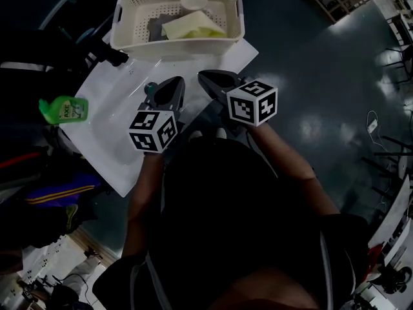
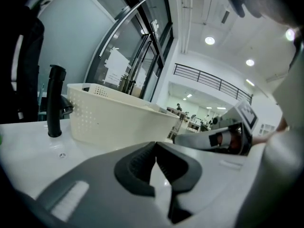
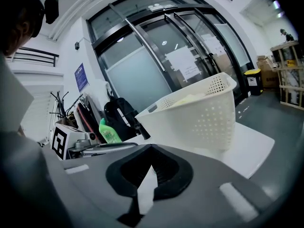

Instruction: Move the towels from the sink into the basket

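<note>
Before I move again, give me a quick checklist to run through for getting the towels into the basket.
1. Empty left tongs: ok, shut, nothing between them.
2. Empty right tongs: ok, shut, nothing held.
3. Towels in basket: ok, yellow towel and grey towel lie inside.
4. No towel in sink: cannot tell, the tongs and your body hide part of it.
5. Clear of green bottle: ok, it is off to the left, apart from both tongs.

Green bottle, upright black faucet, tall glass doors
</note>
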`<state>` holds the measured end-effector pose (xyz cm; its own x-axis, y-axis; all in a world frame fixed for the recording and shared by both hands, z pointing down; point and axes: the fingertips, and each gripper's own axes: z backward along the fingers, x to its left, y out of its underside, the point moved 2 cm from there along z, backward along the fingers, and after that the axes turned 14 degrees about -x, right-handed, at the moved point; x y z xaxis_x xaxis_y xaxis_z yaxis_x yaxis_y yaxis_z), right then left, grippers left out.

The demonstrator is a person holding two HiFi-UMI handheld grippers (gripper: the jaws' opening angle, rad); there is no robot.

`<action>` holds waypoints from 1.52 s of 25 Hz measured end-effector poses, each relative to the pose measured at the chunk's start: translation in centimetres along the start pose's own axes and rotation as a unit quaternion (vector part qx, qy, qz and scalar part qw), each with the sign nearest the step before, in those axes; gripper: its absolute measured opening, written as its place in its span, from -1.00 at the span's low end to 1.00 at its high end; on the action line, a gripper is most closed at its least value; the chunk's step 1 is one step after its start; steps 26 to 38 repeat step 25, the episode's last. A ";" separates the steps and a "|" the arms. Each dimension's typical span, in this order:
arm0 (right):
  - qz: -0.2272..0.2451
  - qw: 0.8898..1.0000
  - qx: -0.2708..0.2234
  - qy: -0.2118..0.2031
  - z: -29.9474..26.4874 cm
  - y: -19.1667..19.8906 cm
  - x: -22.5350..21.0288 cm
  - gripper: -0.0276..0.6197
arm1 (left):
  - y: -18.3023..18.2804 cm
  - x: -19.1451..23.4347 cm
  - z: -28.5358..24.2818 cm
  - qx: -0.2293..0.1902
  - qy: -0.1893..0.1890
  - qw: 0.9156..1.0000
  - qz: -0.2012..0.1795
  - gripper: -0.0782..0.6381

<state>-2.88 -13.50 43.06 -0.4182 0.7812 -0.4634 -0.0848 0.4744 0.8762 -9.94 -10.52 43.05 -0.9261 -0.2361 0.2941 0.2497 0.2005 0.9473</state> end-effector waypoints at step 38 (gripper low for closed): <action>-0.004 1.000 0.006 0.001 -0.2 0.6 0.3 -0.92 | -0.4 0.5 0.0 -0.004 -0.009 1.000 0.009 -0.76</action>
